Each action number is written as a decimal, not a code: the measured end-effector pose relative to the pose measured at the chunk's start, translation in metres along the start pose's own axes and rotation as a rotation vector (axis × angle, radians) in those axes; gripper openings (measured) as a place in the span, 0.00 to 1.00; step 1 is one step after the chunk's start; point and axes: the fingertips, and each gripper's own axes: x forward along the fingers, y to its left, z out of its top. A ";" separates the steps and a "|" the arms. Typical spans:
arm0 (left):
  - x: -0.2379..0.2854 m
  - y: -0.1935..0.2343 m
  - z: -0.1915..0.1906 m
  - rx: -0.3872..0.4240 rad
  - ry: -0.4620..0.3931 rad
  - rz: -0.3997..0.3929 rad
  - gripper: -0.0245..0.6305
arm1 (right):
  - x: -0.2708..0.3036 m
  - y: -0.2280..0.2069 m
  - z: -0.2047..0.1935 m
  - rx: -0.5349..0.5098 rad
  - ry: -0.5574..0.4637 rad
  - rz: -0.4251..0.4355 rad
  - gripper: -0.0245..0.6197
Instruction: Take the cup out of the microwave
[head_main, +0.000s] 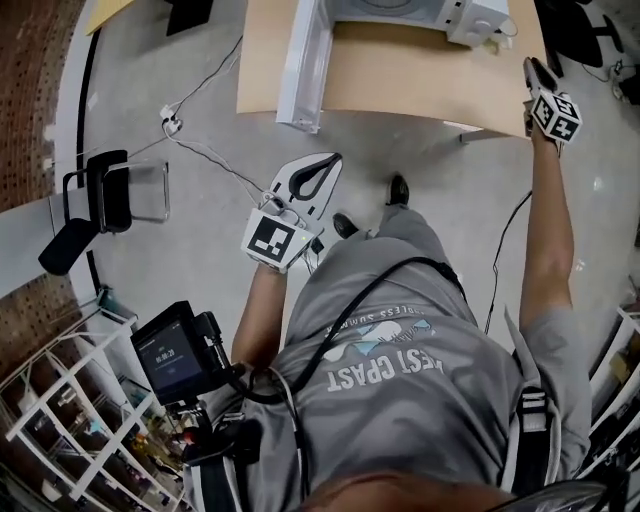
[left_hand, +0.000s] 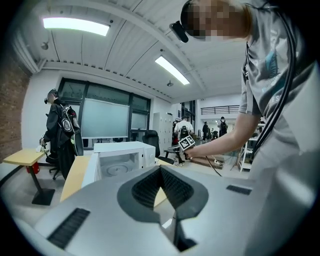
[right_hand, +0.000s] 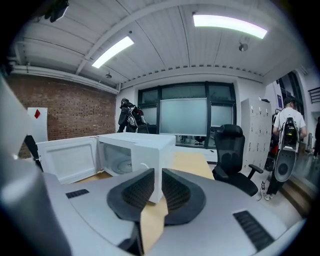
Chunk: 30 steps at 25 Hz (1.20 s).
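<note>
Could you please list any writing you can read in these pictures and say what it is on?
"WEST COAST": on the grey T-shirt, first letter partly hidden.
"DLESS SUMM": above it on the T-shirt, both ends cut off.
Digits on the small screen: too small to read.
Marker cubes: black-and-white patterns, no words.

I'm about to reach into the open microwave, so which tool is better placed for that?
Probably the right tool: it is up at the table edge beside the microwave, with the open cavity in its view. The left tool hangs back over the floor, short of the table.
</note>
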 end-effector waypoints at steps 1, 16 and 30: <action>-0.005 -0.003 0.001 0.005 -0.020 -0.005 0.10 | -0.010 0.007 0.008 -0.004 -0.015 0.002 0.11; -0.074 -0.004 -0.011 0.041 -0.092 0.015 0.10 | -0.155 0.193 0.084 -0.032 -0.226 0.224 0.06; -0.077 -0.058 -0.056 0.029 -0.069 0.020 0.10 | -0.271 0.263 0.114 -0.037 -0.368 0.388 0.06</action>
